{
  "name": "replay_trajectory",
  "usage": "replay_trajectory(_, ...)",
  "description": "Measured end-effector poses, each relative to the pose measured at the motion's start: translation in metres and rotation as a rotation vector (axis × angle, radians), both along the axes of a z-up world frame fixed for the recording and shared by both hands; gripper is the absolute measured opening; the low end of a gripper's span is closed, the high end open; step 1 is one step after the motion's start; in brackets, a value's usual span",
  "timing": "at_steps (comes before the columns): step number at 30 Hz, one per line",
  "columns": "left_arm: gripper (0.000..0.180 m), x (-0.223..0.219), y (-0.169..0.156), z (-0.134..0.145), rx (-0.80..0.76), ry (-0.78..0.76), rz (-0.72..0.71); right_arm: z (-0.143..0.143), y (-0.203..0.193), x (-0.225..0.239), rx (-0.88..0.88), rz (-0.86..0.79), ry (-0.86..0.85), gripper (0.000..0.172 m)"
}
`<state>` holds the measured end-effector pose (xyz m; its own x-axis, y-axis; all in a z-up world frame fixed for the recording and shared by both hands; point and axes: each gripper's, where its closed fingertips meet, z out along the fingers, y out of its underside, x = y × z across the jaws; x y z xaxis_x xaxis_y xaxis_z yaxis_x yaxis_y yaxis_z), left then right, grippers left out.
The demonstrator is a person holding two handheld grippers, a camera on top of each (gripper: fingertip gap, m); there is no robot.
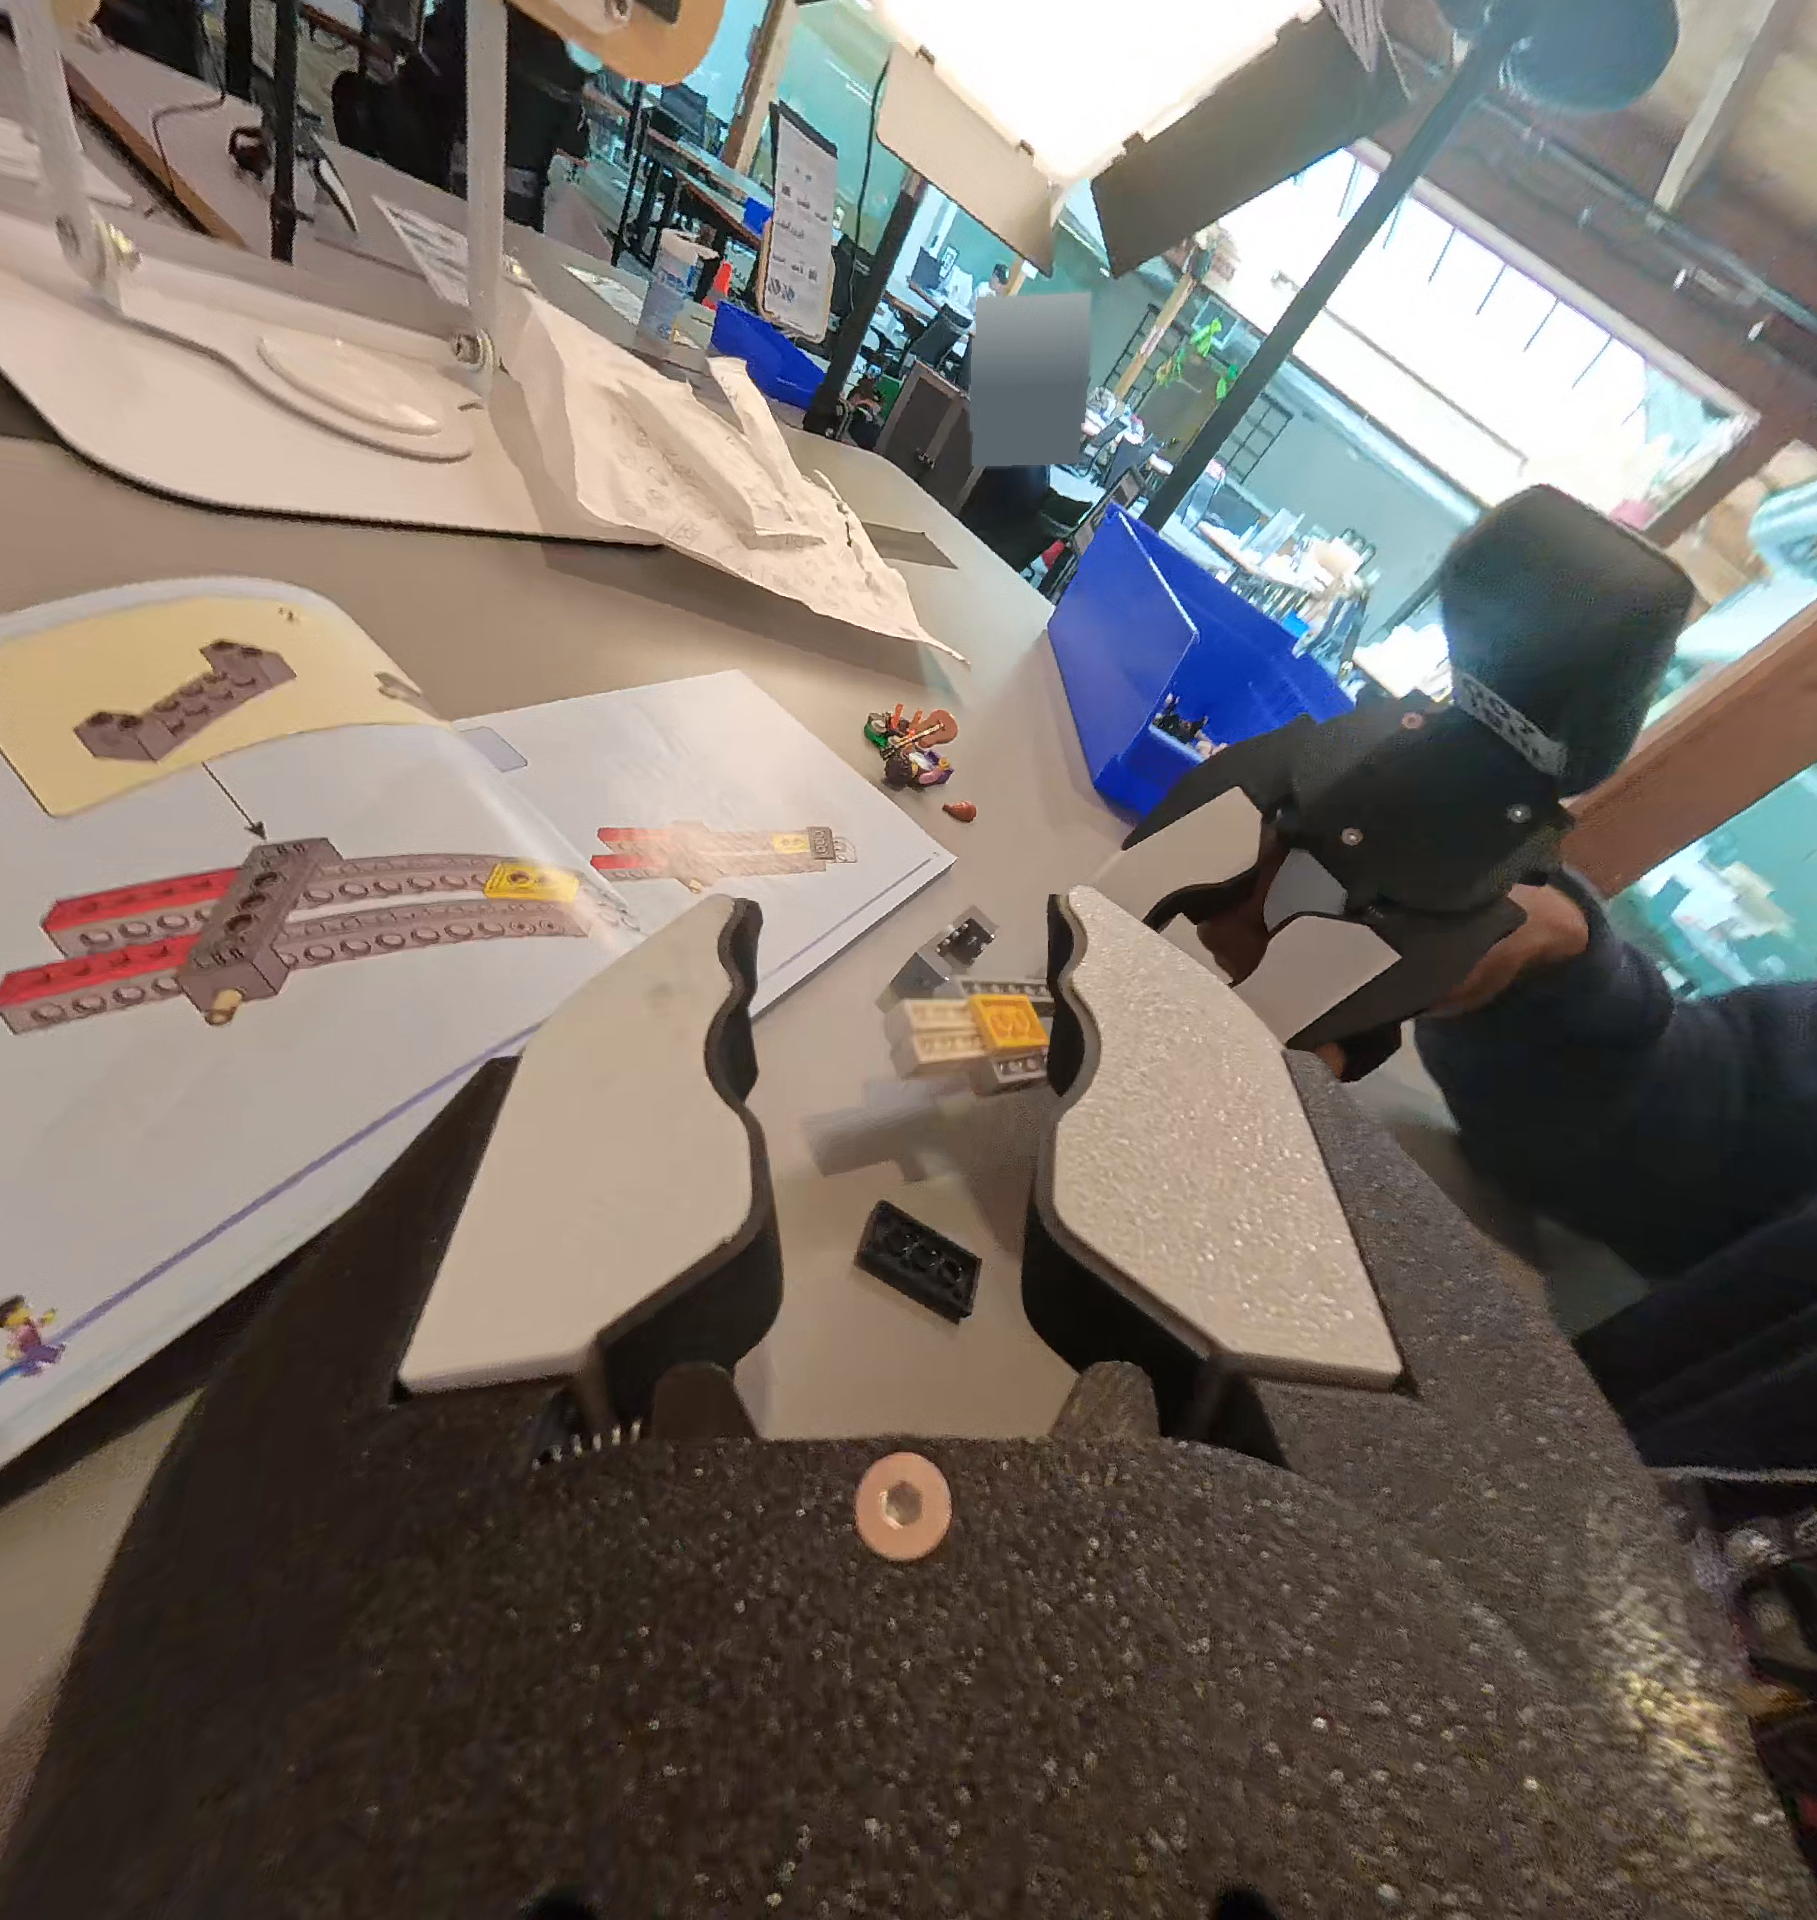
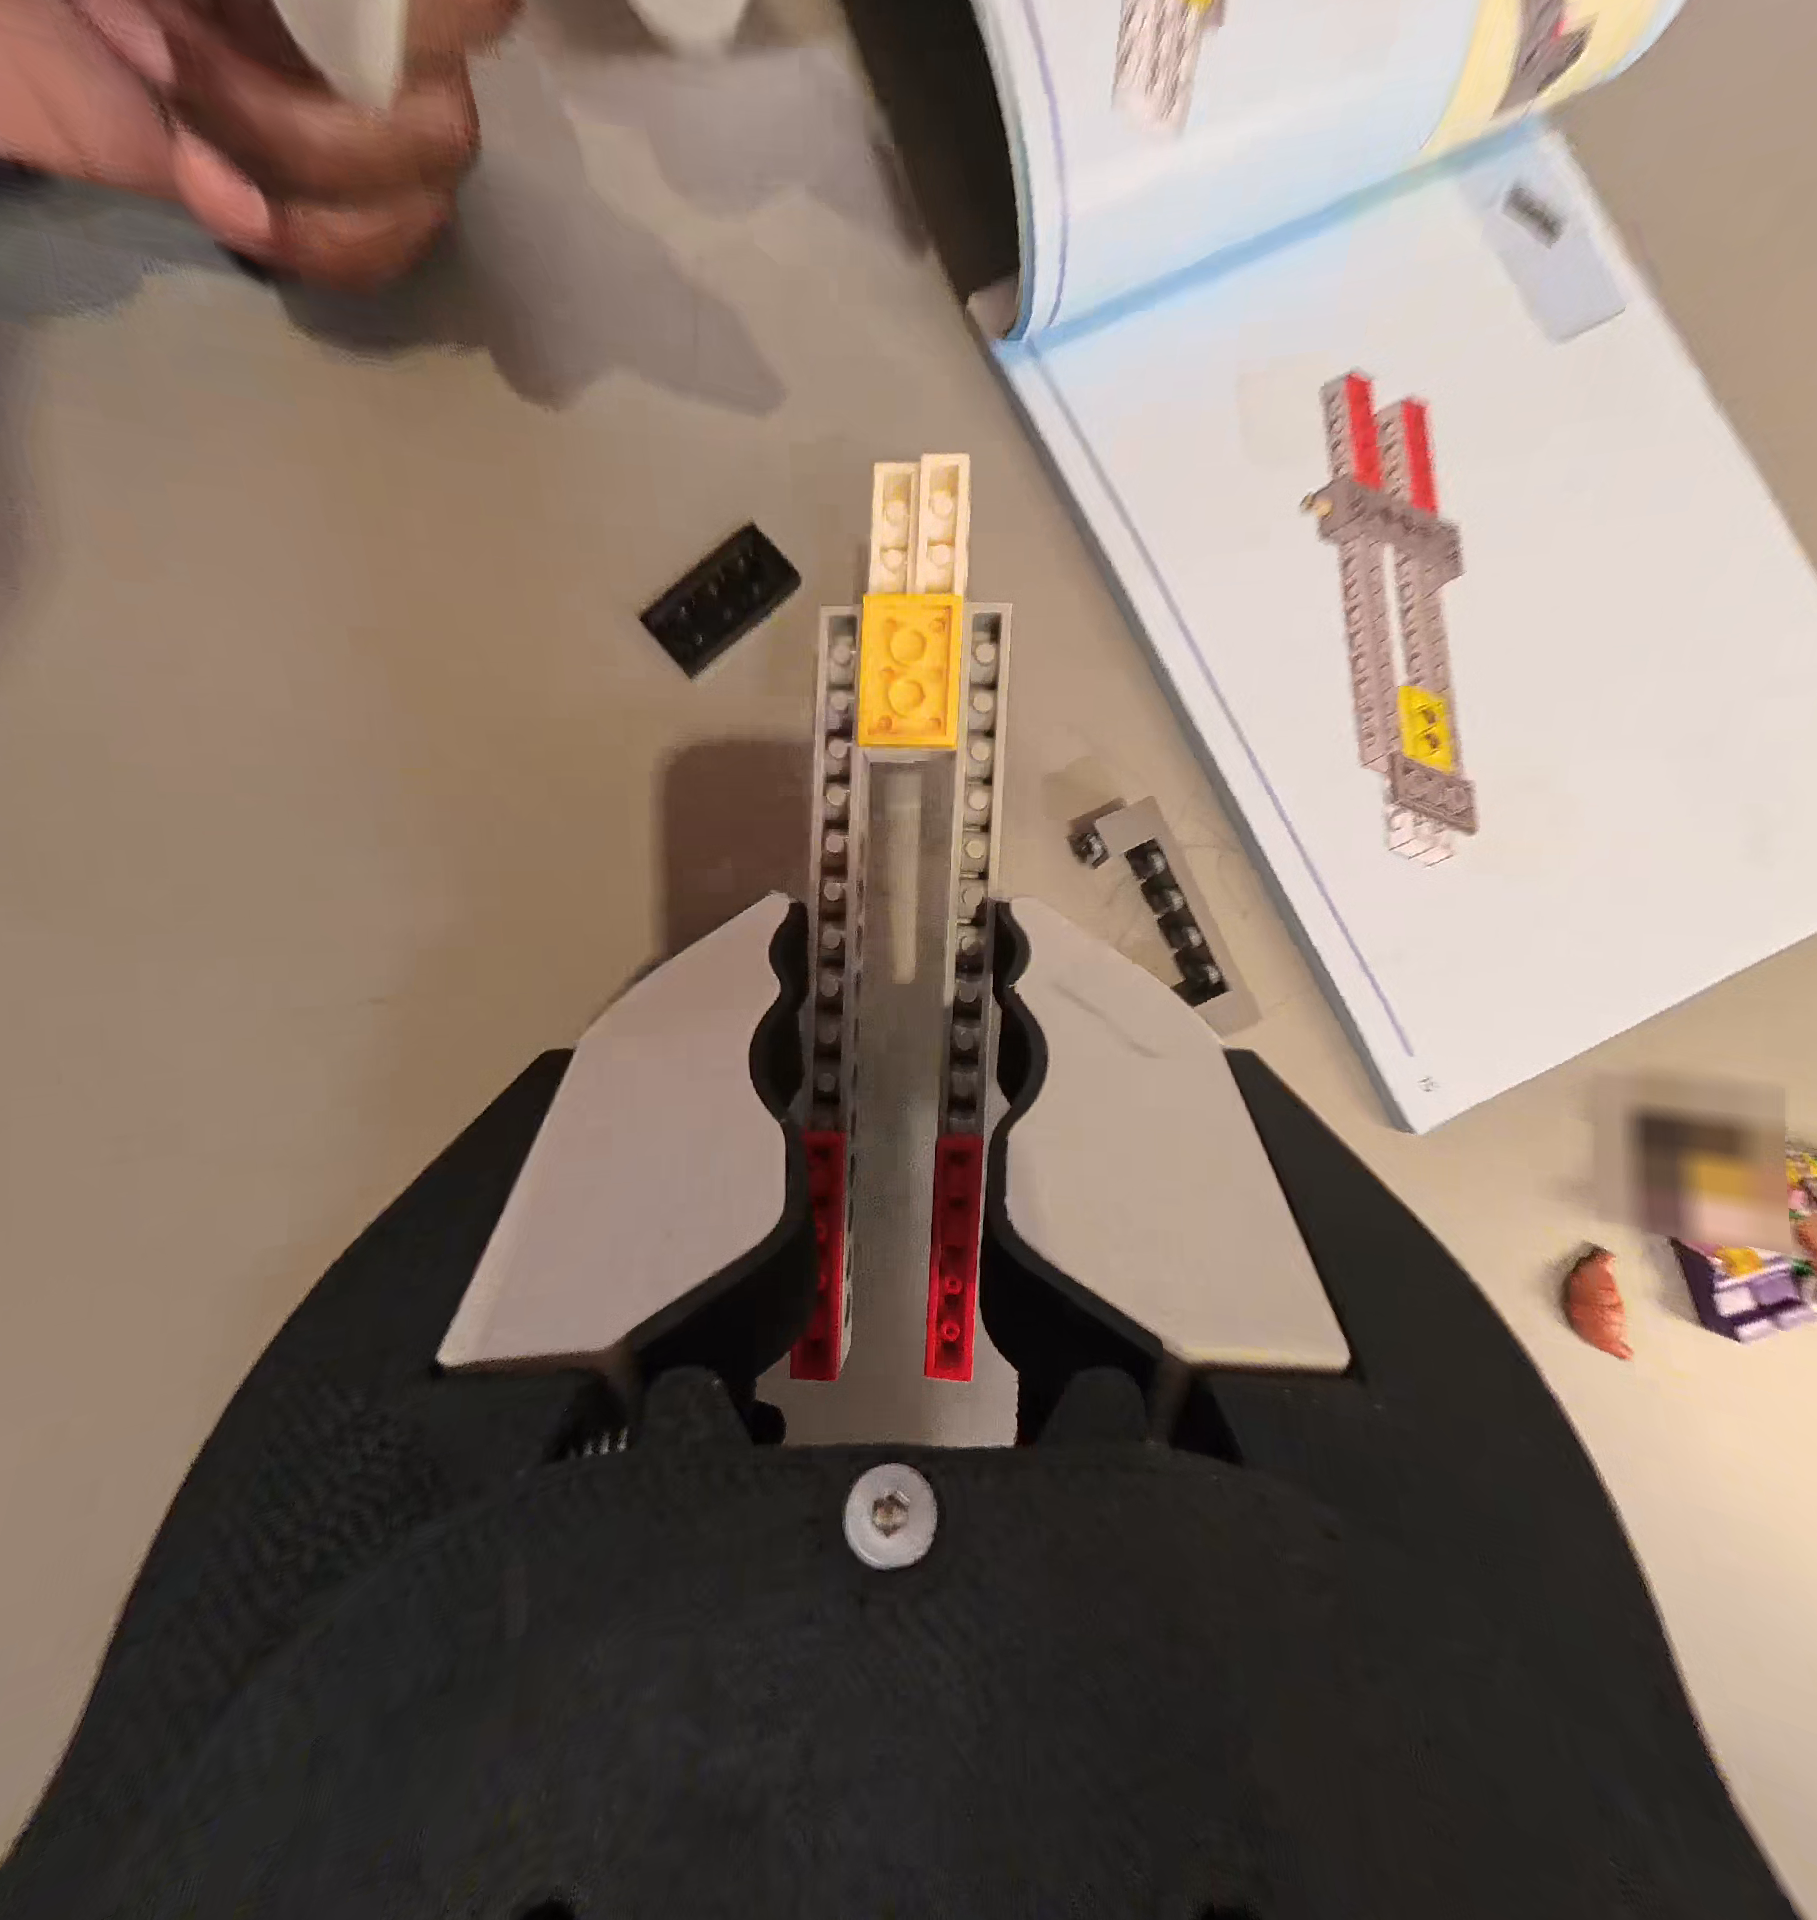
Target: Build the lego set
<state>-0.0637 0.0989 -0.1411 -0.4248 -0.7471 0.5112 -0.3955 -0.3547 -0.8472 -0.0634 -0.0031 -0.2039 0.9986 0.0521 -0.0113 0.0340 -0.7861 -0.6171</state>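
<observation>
- While clamped between both pads of right gripper (image 2: 896,914): long brick assembly (image 2: 909,790) of two grey studded rails, red at the near ends, yellow plate (image 2: 909,670) and white bricks at the far tip.
- Long axis in line with the fingers, pointing straight ahead; pads pressed on the rails' outer sides.
- Left gripper (image 1: 904,997) spread wide, nothing between its pads; assembly's yellow end just ahead, toward its right finger.
- Nearby on grey table (image 2: 364,831): black plate (image 2: 719,597), grey bracket piece (image 2: 1164,904), open instruction booklet (image 2: 1506,623).
</observation>
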Motion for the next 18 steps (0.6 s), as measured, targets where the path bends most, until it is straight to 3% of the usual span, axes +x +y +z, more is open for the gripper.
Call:
replay_trajectory(5, 0.064, 0.007, -0.022, 0.001, -0.199, 0.099, -0.036, 0.038, 0.016, 0.017, 0.235, -0.134, -0.1, 0.034)
replay_trajectory(10, 0.065, 0.029, -0.057, 0.014, -0.265, 0.096, -0.132, 0.076, 0.033, 0.034, 0.448, -0.266, -0.291, 0.034)
replay_trajectory(18, 0.016, 0.054, -0.058, 0.057, -0.222, -0.168, -0.196, 0.093, 0.05, 0.041, 0.588, -0.363, -0.521, 0.035)
